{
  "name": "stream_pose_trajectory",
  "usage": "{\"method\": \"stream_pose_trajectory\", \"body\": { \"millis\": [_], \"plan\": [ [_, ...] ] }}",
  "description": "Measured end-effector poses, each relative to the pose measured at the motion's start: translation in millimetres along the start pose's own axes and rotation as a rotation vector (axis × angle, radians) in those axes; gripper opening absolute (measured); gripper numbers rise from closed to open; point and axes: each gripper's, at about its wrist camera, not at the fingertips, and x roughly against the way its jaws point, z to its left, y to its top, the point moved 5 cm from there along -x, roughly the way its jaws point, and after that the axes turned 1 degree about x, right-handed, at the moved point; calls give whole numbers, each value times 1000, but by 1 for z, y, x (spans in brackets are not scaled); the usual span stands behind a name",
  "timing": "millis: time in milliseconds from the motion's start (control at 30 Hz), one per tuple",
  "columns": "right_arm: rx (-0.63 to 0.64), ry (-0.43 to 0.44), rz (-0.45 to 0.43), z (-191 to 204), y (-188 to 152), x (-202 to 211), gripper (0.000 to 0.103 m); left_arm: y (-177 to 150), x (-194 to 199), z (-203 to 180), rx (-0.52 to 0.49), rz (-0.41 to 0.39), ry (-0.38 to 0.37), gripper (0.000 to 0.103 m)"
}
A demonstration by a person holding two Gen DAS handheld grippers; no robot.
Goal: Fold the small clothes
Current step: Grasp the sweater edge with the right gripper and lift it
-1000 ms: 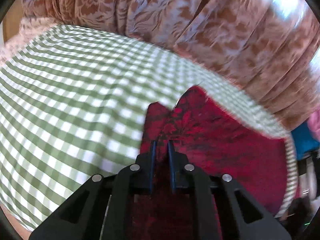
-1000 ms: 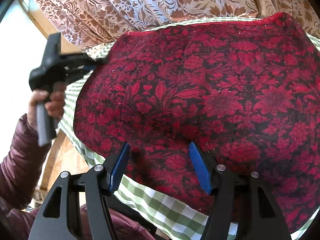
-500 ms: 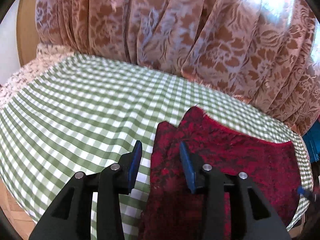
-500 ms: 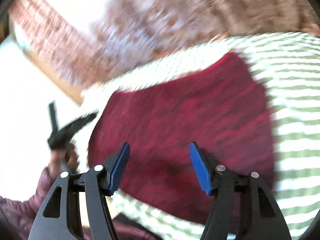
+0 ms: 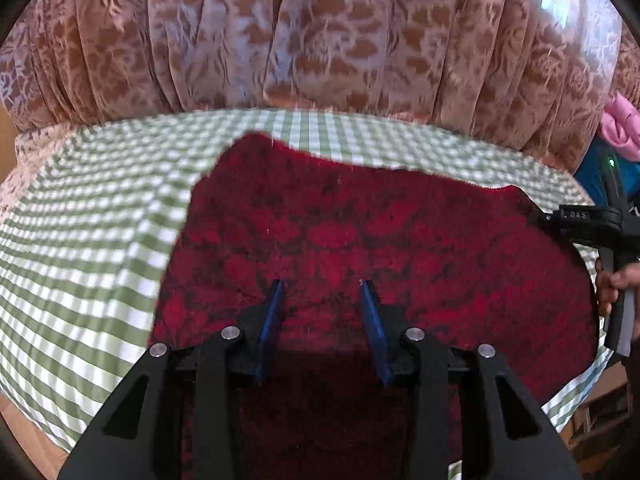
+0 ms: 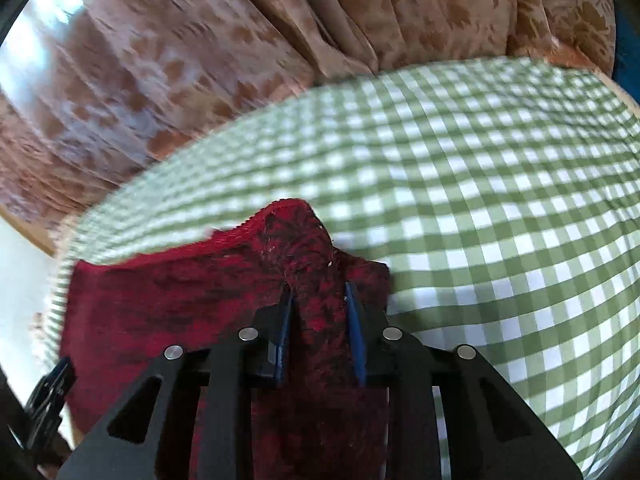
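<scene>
Jaws of right gripper [image 6: 318, 300] closing on red cloth [image 5: 360, 240] corner near the table's [image 6: 500, 184] far edge; left gripper [image 5: 322, 292] parted, empty. Confirm a firm pinch before lifting.

Green-and-white checked tablecloth [image 5: 88, 240] — behind it pleated brown floral curtains [image 5: 320, 32], pink bundle [image 5: 620, 124] at the right edge

Two close wrist views, angled down, sharing red cloth [image 5: 380, 240] on checked tablecloth [image 6: 500, 200].
</scene>
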Motion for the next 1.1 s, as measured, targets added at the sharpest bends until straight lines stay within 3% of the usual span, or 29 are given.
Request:
{"method": "stream_pose_trajectory", "body": {
  "millis": [167, 267, 300, 333, 467, 700, 800, 1000, 1100],
  "plan": [
    [4, 10, -13, -3, -3, -9, 28, 4, 1, -3, 19, 2, 5, 39],
    [-12, 65, -19, -6, 0, -2, 48, 9, 11, -7, 32, -22, -19, 39],
    [-20, 70, -22, -9, 0, 1, 62, 10, 13, -8, 30, -32, -29, 39],
    [-31, 76, -26, -12, -1, 5, 68, 9, 16, -10, 26, -40, -32, 39],
    [-109, 197, 23, -22, -14, 10, 81, 10, 26, -25, 15, -62, -96, 40],
    [-207, 456, 90, -30, -69, 17, 82, 4, 10, -58, -41, -7, -152, 40],
    [-191, 536, 128, -19, -88, 19, 83, 0, -2, -68, -69, 15, -117, 42],
    [-180, 565, 114, -10, -96, 21, 83, -1, -7, -75, -98, 14, -69, 44],
    [-168, 559, 108, -9, -99, 22, 65, -2, -8, -75, -101, 15, -63, 44]
  ]
}}
